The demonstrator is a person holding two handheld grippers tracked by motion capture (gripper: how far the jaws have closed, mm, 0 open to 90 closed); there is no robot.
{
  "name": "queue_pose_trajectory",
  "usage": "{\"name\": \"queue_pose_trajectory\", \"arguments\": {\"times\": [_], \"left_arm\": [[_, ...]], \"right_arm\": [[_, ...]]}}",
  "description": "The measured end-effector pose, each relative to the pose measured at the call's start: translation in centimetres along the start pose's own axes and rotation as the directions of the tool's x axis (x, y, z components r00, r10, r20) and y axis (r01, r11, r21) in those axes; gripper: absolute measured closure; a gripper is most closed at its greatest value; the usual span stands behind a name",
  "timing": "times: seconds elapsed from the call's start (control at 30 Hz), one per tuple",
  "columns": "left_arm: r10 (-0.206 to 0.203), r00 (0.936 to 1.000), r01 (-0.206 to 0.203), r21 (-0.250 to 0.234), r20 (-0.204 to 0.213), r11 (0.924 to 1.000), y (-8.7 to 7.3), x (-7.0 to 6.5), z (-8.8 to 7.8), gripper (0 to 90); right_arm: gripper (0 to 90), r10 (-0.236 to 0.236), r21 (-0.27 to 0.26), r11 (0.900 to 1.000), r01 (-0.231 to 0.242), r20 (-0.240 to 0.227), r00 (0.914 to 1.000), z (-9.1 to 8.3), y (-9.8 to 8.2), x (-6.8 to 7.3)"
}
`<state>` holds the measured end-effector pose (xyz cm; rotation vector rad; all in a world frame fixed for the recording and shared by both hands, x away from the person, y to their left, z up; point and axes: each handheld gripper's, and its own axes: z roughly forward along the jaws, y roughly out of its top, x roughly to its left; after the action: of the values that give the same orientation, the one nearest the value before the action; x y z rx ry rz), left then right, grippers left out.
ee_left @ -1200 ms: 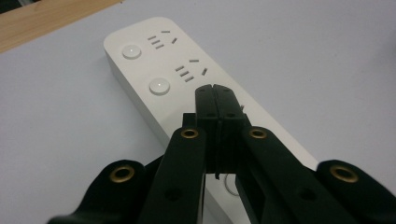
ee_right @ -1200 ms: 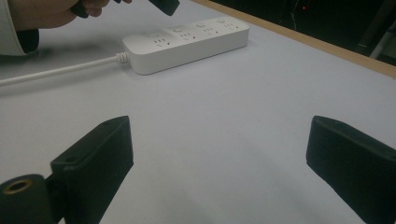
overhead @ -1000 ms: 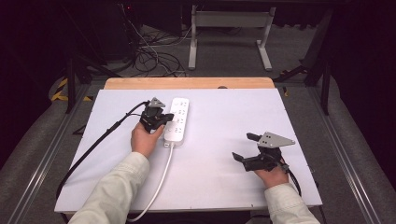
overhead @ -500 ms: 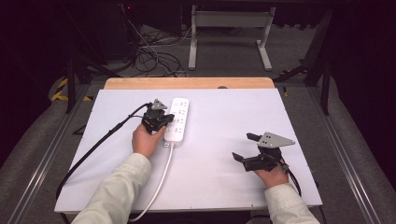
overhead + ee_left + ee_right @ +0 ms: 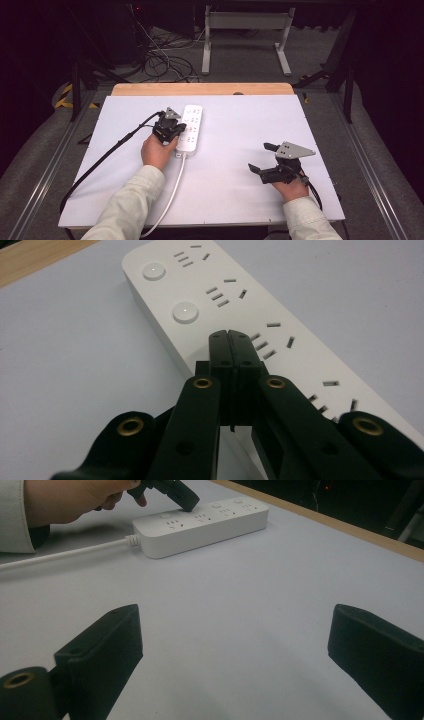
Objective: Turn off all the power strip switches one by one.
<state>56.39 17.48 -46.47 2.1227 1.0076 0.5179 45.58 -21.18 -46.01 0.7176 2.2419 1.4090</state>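
**Pressing a switch on the power strip with closed jaws**

On the white counter, toward its far left quarter, I have the long white plastic power strip lying flat, its white cord running back toward my near edge. My left hand-held gripper is clenched, jaws pressed together with nothing between them, and its joined tip sits over the strip's top face, just beside the socket slots and a short way behind the nearer round white button. A second round white button lies farther along. I cannot tell from these views whether the tip touches the plastic.

My right hand-held gripper is released, jaws standing wide with only bare counter between them, well apart from the strip on the right side.

My reading is that the step in hand is pressing a button with the closed tip. To do it well:

1. Keep the left jaws clenched so the tip acts as one blunt finger.
2. Centre the tip over the button before descending; an off-centre push may slide off onto the slots.
3. Press straight down, not forward, since the strip is light and nothing is holding it.
4. If the strip shifts, bring the right gripper over to brace its cord end.
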Motion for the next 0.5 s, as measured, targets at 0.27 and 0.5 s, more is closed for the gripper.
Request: {"name": "queue_pose_trajectory", "arguments": {"times": [0.27, 0.5], "left_arm": [[0.017, 0.9992, -0.017, -0.019, -0.037, 0.9997, -0.11, -0.3, 0.2, 90.0], [0.002, 0.9999, -0.002, -0.013, -0.016, 0.9999, -0.08, -0.05, 0.19, 90.0]], "right_arm": [[8.1, 0.0, 0.0, 1.0, 0.0, -0.003, 1.0, 0.01, -0.01, -0.02], [8.1, 0.0, 0.001, 1.0, 0.0, -0.005, 1.0, 0.04, -0.01, -0.01]]}}
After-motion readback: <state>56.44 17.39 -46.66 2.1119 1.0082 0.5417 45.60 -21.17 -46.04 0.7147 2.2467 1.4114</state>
